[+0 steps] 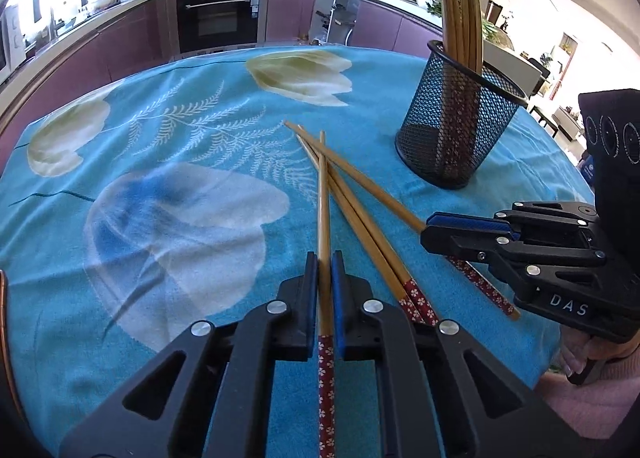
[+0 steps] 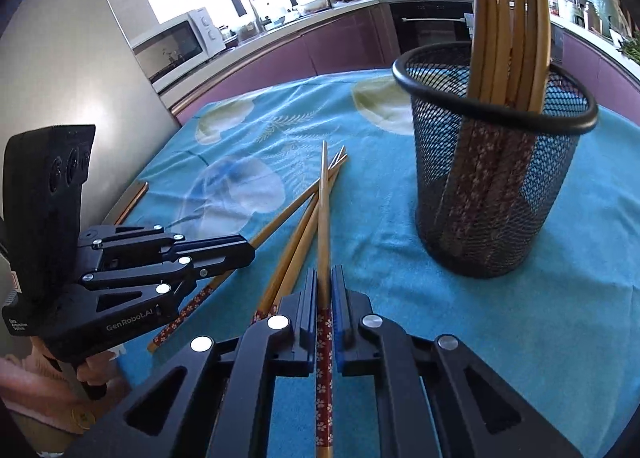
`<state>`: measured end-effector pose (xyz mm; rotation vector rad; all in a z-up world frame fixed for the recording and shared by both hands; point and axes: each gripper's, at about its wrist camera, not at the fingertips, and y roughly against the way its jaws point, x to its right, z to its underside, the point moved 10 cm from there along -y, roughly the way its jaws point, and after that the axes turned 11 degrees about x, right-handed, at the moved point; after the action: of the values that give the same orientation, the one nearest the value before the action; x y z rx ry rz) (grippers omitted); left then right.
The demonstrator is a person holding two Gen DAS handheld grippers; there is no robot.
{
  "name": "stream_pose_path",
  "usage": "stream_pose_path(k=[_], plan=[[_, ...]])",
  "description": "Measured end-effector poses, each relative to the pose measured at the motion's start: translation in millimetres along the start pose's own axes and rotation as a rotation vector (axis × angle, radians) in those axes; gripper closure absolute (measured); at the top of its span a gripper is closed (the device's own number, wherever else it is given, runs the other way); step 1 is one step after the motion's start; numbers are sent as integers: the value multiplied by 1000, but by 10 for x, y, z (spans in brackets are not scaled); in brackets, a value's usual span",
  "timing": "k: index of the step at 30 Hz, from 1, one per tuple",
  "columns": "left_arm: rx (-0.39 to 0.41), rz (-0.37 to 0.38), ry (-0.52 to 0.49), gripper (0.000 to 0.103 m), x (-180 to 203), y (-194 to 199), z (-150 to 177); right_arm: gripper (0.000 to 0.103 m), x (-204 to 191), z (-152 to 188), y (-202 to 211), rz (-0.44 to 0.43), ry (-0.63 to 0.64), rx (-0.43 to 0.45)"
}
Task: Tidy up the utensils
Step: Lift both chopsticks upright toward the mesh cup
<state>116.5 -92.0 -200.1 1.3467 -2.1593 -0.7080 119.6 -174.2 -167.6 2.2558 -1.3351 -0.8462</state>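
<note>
Several wooden chopsticks with red flowered ends lie crossed on the blue cloth. My left gripper is shut on one chopstick, which lies low over the cloth. My right gripper is shut on another chopstick; it shows in the left wrist view closed over that chopstick. The left gripper also shows in the right wrist view. A black mesh holder stands at the right with several chopsticks upright in it.
The table carries a blue cloth with white flower prints. Kitchen counters and an oven lie beyond the far edge. A microwave and a steel fridge side stand at the left.
</note>
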Motion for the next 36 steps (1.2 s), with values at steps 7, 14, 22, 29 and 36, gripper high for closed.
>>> stream_pose_path(k=[7,14,22,29,36], plan=[[-20,1,-37,95,-6,-42,4,94,11,6,-61,25,25,-23],[-32,11,-53,87,-25,-113,-59,93,54,-72,-170,42,38,-23],[-31,1,-77,84,-2,-170,-97,94,77,-106,-193,45,42,-20],[-22,-17,-43,94,-36,-178,-118,97,90,-126,-142,44,36,-8],[7,1,-33,95,-24,-56,-183,97,39,-221,20,12,43,26]])
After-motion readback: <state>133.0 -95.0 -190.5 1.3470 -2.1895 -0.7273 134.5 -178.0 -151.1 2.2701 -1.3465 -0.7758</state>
